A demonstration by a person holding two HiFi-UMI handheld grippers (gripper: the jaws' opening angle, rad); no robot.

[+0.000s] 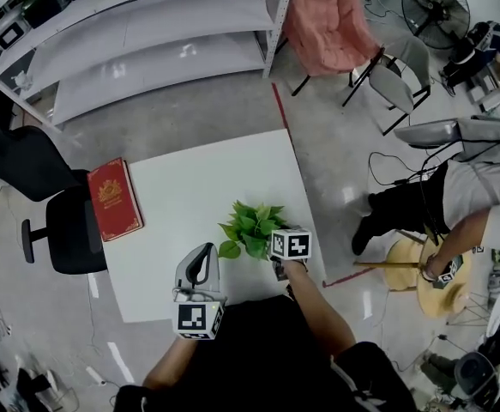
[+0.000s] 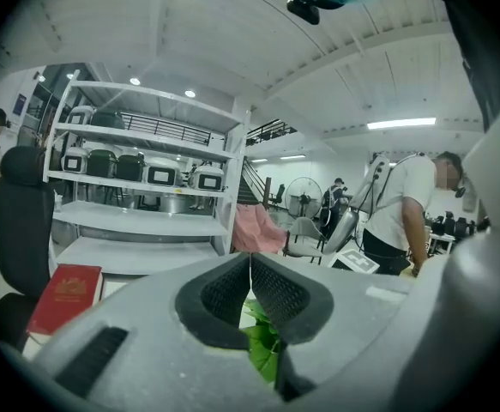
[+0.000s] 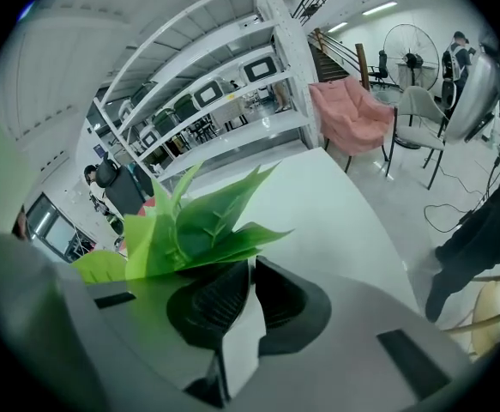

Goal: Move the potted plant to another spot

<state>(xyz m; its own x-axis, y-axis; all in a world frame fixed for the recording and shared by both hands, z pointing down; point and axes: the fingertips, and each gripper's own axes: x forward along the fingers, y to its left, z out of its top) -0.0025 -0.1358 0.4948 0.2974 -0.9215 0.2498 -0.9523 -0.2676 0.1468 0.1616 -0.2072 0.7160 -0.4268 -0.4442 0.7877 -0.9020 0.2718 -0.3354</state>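
Observation:
The potted plant (image 1: 251,226) shows as a bunch of green leaves over the near right part of the white table (image 1: 189,178). My right gripper (image 1: 277,266) comes in from its near side, marker cube on top. In the right gripper view the leaves (image 3: 189,230) spread just past the right gripper (image 3: 251,269), whose jaws are pinched on a thin white edge (image 3: 239,337), the pot's rim. My left gripper (image 1: 205,254) is at the table's near edge, left of the plant and apart from it. In its own view the left gripper (image 2: 250,269) is shut on nothing, with leaves (image 2: 262,346) below it.
A red book (image 1: 115,198) lies at the table's left edge, next to a black office chair (image 1: 69,230). White shelving (image 1: 147,50) stands beyond the table. A person (image 1: 472,204) bends over a wooden stool (image 1: 438,273) at the right. A pink folding chair (image 1: 335,24) stands at the back.

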